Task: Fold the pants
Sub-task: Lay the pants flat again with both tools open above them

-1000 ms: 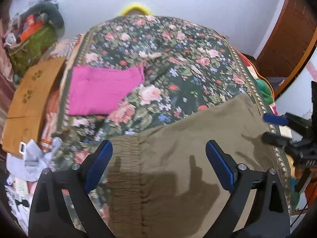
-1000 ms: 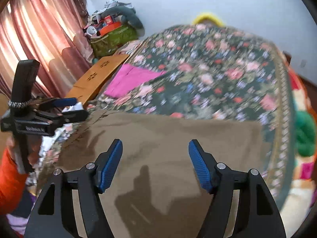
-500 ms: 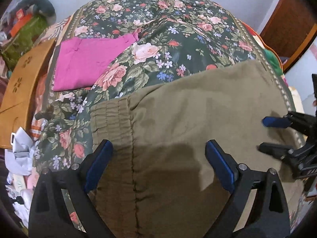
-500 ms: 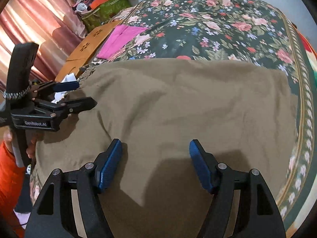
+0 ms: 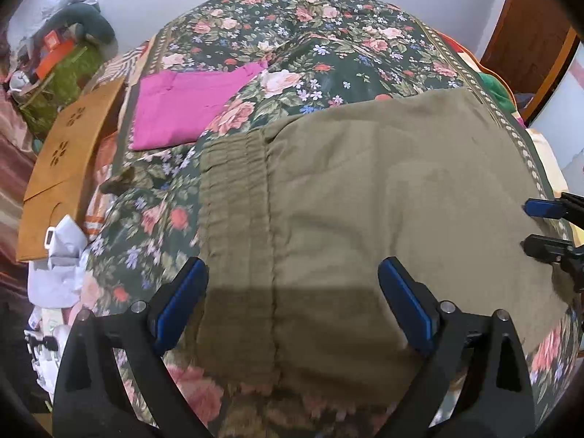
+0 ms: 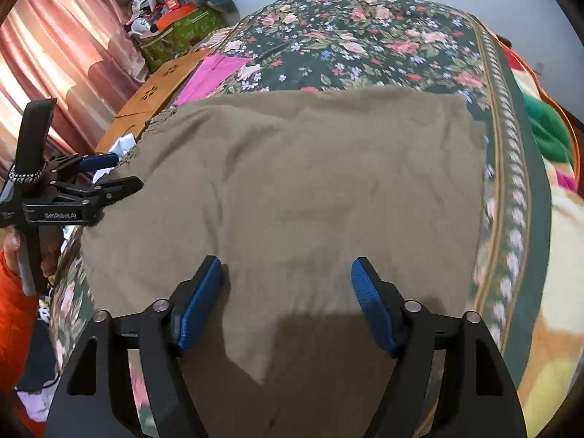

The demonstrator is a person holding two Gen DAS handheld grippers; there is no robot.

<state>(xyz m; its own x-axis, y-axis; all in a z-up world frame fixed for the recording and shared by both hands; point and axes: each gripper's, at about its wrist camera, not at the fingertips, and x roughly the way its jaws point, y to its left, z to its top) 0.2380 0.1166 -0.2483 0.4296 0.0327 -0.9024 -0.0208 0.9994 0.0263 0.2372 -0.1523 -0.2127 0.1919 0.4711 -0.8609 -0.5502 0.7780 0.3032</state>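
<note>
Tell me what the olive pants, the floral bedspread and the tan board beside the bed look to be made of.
Olive pants: soft matte woven cloth, probably cotton; it creases gently and the waistband is gathered in elastic ribs.
Floral bedspread: printed fabric with a faint sheen, possibly a synthetic blend; the fibre cannot be told.
Tan board: rigid, flat, matte, with cut-out flower holes; looks like wood or fibreboard.

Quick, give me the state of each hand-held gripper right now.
Left hand-held gripper: open, holding nothing, over the waistband end of the olive pants.
Right hand-held gripper: open, holding nothing, over the same pants.
</note>
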